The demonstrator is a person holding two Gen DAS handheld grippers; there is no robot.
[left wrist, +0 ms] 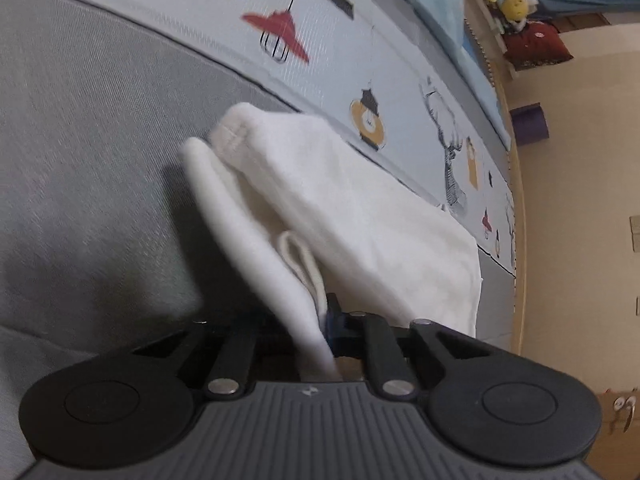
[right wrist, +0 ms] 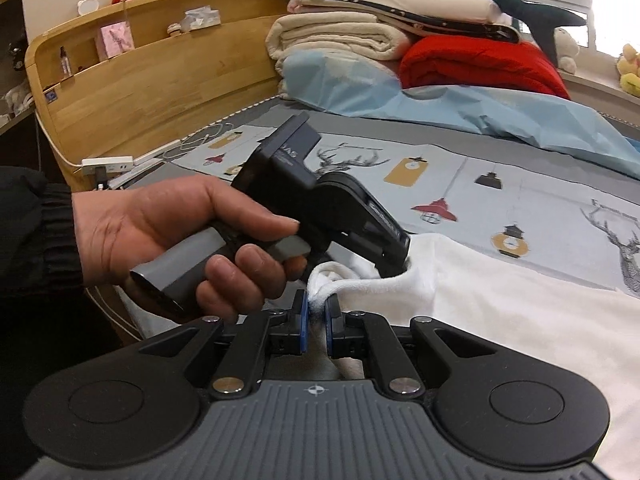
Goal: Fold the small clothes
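A small white garment [left wrist: 344, 216] lies partly on the patterned bed sheet [left wrist: 360, 52]. My left gripper [left wrist: 326, 320] is shut on a hemmed edge of it and holds that part lifted, so the cloth drapes away from the fingers. In the right wrist view the same white garment [right wrist: 500, 304] spreads to the right. My right gripper [right wrist: 316, 316] is shut on a bunched corner of it between its blue pads [right wrist: 330, 328]. The left gripper [right wrist: 394, 260], held in a hand, bites the cloth just beyond.
A wooden headboard [right wrist: 160, 64] with small items stands behind. Folded blankets [right wrist: 340, 36], a red quilt [right wrist: 480, 64] and a light blue cover [right wrist: 480, 108] lie at the far side. A power strip [right wrist: 106, 165] and cable lie at the left.
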